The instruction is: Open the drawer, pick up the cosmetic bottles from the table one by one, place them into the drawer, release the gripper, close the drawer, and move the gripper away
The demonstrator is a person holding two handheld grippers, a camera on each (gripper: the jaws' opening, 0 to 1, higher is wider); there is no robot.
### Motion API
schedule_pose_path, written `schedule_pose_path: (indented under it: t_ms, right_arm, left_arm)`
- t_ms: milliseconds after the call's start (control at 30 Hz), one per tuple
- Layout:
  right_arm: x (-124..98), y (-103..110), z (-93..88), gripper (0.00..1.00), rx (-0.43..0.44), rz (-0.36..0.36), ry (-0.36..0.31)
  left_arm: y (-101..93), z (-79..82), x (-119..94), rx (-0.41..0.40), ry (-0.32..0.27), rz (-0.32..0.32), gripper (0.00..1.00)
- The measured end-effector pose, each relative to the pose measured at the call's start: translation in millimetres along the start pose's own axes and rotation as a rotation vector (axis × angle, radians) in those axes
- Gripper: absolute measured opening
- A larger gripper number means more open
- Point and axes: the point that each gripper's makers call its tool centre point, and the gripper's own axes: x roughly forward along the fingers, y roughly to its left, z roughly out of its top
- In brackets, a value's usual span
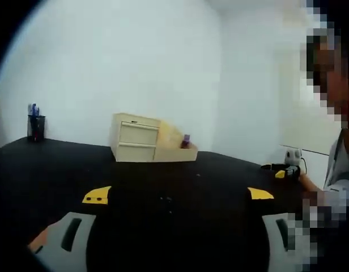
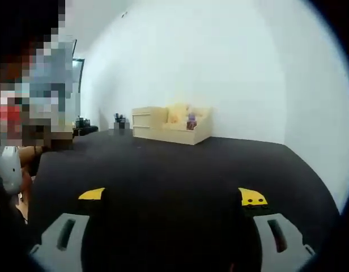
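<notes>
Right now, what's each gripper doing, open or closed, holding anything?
Left gripper: open, holding nothing.
Right gripper: open, holding nothing.

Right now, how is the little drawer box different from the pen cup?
The drawer box is pale cream and blocky; the pen cup is dark and round. The drawer box is wider and stands mid-table; the pen cup is narrow and stands apart, near the table's far edge. The pen cup holds blue pens; the drawer box's drawers look shut. Both stand upright on the black table.
</notes>
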Motion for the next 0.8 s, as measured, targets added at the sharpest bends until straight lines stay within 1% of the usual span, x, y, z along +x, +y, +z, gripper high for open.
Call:
schedule_pose_path:
  t_ms: [133, 433, 800]
  right_arm:
    - [-0.6, 1.3, -0.2, 0.86, -0.012, 0.002, 0.002]
    - [-1.7, 1.7, 1.8, 0.86, -0.021, 0.003, -0.007]
    - [-1.1, 2.0, 2.0, 0.85, -0.038, 0.004, -0.003]
  left_arm:
    - [0.2, 0.2, -0.8, -0.003, -0.001, 0.005, 0.87]
    - [-1.6, -3.6, -0.2, 0.007, 0.018, 0.007, 0.86]
    - [1.6, -3.8, -0.6, 0.016, 0.025, 0.016, 0.85]
